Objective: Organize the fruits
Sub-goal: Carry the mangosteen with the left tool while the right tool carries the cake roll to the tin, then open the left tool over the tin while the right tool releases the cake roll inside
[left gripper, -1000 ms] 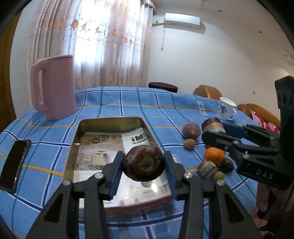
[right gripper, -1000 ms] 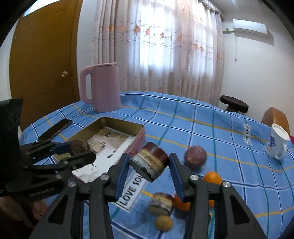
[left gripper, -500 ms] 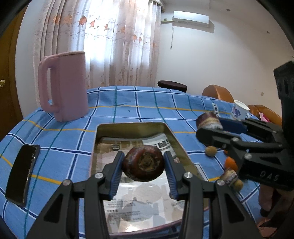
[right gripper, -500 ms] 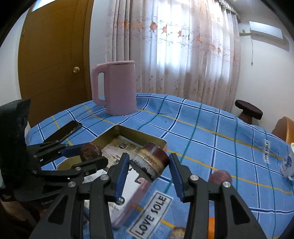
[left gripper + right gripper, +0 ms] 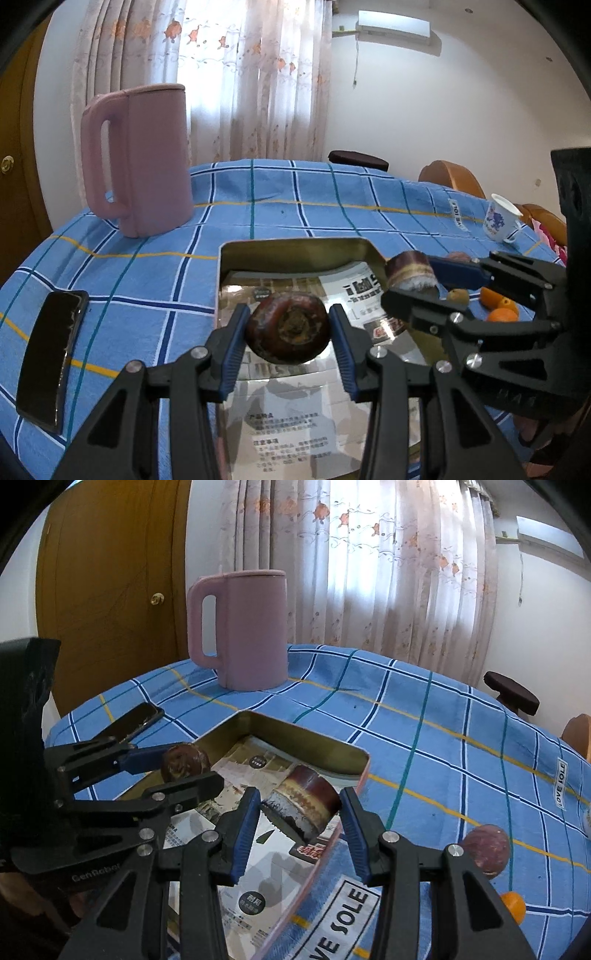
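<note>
My left gripper (image 5: 288,332) is shut on a round dark-brown fruit (image 5: 288,330) and holds it above the open metal tin (image 5: 291,247) lined with printed paper. My right gripper (image 5: 301,814) is shut on a cut brown cylinder-shaped fruit piece (image 5: 301,808), held over the tin's right side (image 5: 317,740). Each gripper shows in the other's view: the right one (image 5: 413,277) and the left one (image 5: 184,764). A purple round fruit (image 5: 485,847) and an orange (image 5: 513,904) lie on the cloth to the right; oranges (image 5: 496,302) show in the left wrist view too.
A pink jug (image 5: 136,158) stands at the back left of the blue checked tablecloth (image 5: 314,199). A black phone (image 5: 50,363) lies left of the tin. A white cup with blue print (image 5: 498,218) stands at the far right. A dark stool (image 5: 511,696) is beyond the table.
Both grippers have moved left and forward with their fruits, from beside the loose fruit pile to above the tin. Both stay shut on their fruits.
</note>
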The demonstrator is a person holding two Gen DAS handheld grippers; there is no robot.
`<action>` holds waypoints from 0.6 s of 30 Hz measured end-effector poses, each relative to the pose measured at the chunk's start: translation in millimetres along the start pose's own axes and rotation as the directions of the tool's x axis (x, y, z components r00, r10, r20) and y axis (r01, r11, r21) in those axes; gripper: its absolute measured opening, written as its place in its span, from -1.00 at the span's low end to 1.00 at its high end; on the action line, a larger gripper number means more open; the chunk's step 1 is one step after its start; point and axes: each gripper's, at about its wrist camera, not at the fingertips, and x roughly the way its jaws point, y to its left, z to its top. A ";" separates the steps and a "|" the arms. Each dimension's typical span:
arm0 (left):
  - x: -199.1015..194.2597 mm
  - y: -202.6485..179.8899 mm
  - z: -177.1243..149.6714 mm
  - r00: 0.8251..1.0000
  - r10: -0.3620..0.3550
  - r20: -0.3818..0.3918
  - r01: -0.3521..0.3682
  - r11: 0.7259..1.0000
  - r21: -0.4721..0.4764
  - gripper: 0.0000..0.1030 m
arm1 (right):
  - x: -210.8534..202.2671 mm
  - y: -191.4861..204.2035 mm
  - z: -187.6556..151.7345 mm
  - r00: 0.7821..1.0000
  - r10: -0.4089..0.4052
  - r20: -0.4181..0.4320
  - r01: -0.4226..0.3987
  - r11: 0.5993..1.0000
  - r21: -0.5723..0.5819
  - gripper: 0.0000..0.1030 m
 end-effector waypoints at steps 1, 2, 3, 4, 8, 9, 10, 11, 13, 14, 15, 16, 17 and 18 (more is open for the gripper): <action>1.7 1.1 0.2 1.000 -0.006 -0.008 0.006 1.000 -0.006 -0.13 | 1.6 2.1 -0.3 1.000 -0.001 -0.003 0.001 1.000 -0.006 -0.10; 3.5 3.6 0.4 1.000 -0.013 -0.017 0.013 1.000 -0.015 -0.12 | 3.0 3.1 -0.4 1.000 -0.002 -0.004 0.002 1.000 -0.007 -0.10; 5.2 7.1 0.7 0.999 -0.029 -0.024 0.028 0.999 -0.028 -0.12 | 4.4 3.4 -0.3 1.000 0.000 -0.007 0.000 1.000 -0.005 -0.10; 5.6 8.6 0.8 0.999 -0.032 -0.027 0.031 0.999 -0.033 -0.12 | 5.6 4.0 -0.5 1.000 0.001 -0.010 -0.001 1.000 -0.005 -0.10; 5.3 9.0 0.8 0.999 -0.016 -0.028 0.016 1.000 -0.021 -0.12 | 10.9 7.2 -2.3 1.000 0.006 -0.024 -0.006 1.000 -0.018 -0.10; 5.6 8.9 0.8 0.999 -0.016 -0.030 0.015 1.000 -0.020 -0.12 | 12.5 8.1 -3.2 1.000 0.007 -0.029 -0.008 1.000 -0.022 -0.10; 6.7 9.1 0.7 0.999 -0.008 -0.035 0.008 1.000 -0.019 -0.12 | 13.6 8.4 -4.0 0.999 0.005 -0.033 -0.006 1.000 -0.025 -0.10; 7.1 10.1 0.5 0.999 -0.006 -0.036 0.005 1.000 -0.025 -0.12 | 15.5 8.9 -4.8 0.999 0.004 -0.042 -0.006 1.000 -0.030 -0.09; 6.8 9.0 0.0 0.999 -0.002 -0.037 0.001 1.000 -0.017 -0.12 | 16.6 8.2 -6.5 0.999 0.012 -0.046 -0.013 1.000 -0.024 -0.09; 6.5 8.6 -0.3 0.999 0.000 -0.036 0.000 1.000 -0.014 -0.11 | 17.1 7.7 -7.0 0.999 0.014 -0.048 -0.015 1.000 -0.020 -0.09; 5.8 8.7 -0.4 0.999 0.002 -0.034 -0.003 1.000 -0.015 -0.09 | 16.9 7.1 -7.3 0.999 0.017 -0.047 -0.018 1.000 -0.020 -0.08; 5.2 8.7 -0.3 0.999 0.003 -0.032 -0.004 1.000 -0.014 -0.08 | 16.0 7.2 -7.6 0.999 0.017 -0.046 -0.018 1.000 -0.020 -0.07; 4.3 8.8 -0.3 1.000 0.003 -0.030 -0.003 1.000 -0.013 -0.07 | 14.6 7.3 -7.9 0.999 0.014 -0.043 -0.015 1.000 -0.018 -0.01; 1.8 8.4 0.1 1.000 0.008 -0.026 -0.008 1.000 -0.014 -0.03 | 11.5 6.7 -8.1 0.999 0.009 -0.036 -0.010 1.000 -0.014 0.07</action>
